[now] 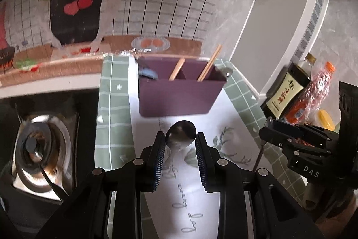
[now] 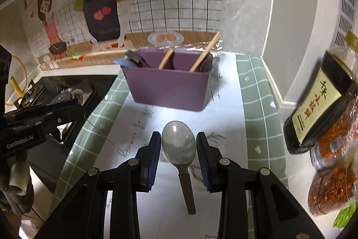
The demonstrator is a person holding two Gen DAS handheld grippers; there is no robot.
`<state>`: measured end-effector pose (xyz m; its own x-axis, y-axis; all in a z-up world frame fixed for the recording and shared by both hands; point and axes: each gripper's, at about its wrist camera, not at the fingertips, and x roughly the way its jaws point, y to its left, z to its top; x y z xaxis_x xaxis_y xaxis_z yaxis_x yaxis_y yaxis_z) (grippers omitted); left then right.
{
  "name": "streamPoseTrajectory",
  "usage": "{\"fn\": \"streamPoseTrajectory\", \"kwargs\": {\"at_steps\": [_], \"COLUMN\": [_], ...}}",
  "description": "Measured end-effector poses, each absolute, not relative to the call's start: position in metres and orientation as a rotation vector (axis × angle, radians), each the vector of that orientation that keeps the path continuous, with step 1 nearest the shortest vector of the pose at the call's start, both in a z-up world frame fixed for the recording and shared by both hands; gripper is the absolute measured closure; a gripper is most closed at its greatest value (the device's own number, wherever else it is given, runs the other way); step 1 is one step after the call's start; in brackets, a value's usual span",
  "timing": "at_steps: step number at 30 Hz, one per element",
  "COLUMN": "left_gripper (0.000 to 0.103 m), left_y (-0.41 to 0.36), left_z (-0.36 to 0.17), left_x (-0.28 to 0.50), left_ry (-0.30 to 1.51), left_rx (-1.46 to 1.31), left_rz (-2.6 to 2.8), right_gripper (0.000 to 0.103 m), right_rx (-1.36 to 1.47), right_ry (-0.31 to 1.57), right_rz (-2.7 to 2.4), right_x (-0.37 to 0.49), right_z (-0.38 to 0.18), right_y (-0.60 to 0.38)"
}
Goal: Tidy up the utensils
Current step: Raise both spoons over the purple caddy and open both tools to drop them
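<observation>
A purple divided utensil holder [image 1: 176, 95] stands on the mat at the back, also in the right wrist view [image 2: 170, 86]. It holds wooden chopsticks [image 1: 210, 63] and a dark and blue utensil [image 1: 147, 73]. My left gripper [image 1: 180, 140] has its pads [image 1: 160, 160] against the bowl of a round steel spoon [image 1: 180, 134] and holds it above the mat. My right gripper [image 2: 179, 140] stands around a grey spoon [image 2: 179, 145] whose handle [image 2: 188, 192] runs toward me; small gaps show beside the bowl.
A gas hob [image 1: 38, 145] lies left of the green checked mat [image 1: 111, 104]. A soy sauce bottle [image 2: 317, 104], an orange drink bottle [image 1: 313, 91] and chili jars [image 2: 333, 189] stand on the right by the wall corner. Each gripper shows in the other's view.
</observation>
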<state>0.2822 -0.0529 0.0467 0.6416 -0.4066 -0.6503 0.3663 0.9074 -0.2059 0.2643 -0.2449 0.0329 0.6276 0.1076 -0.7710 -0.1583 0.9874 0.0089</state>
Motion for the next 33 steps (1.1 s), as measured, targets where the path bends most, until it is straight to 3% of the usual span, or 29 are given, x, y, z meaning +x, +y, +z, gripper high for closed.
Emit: {"fn": "streamPoseTrajectory", "kwargs": {"at_steps": [5,11,16,29,32,33], "left_gripper": [0.074,0.074,0.074,0.074,0.056,0.054], "left_y": [-0.056,-0.058,-0.058,-0.066,-0.069,-0.068], "left_z": [0.091,0.171,0.189,0.107,0.088,0.085], "left_x": [0.298,0.333,0.381,0.456,0.462,0.462], "left_ry": [0.670,0.520,0.516,0.701,0.779,0.782], "left_rx": [-0.050,-0.093,-0.165,-0.216,-0.227,-0.225], "left_rz": [-0.455,-0.483,-0.493,-0.482,-0.494,-0.485], "right_gripper": [0.073,0.073,0.073,0.073,0.071,0.062], "right_rx": [-0.057,-0.026,0.042,0.107,0.118,0.124], "right_ry": [0.830,0.628,0.524,0.700,0.781,0.804], "right_rz": [0.171,0.175,0.174,0.162,0.168,0.164], "right_x": [0.284,0.325,0.372,0.447,0.454,0.455], "right_z": [0.059,0.150,0.187,0.096,0.077,0.072], "right_y": [-0.244,-0.251,-0.258,-0.249,-0.250,-0.252]}}
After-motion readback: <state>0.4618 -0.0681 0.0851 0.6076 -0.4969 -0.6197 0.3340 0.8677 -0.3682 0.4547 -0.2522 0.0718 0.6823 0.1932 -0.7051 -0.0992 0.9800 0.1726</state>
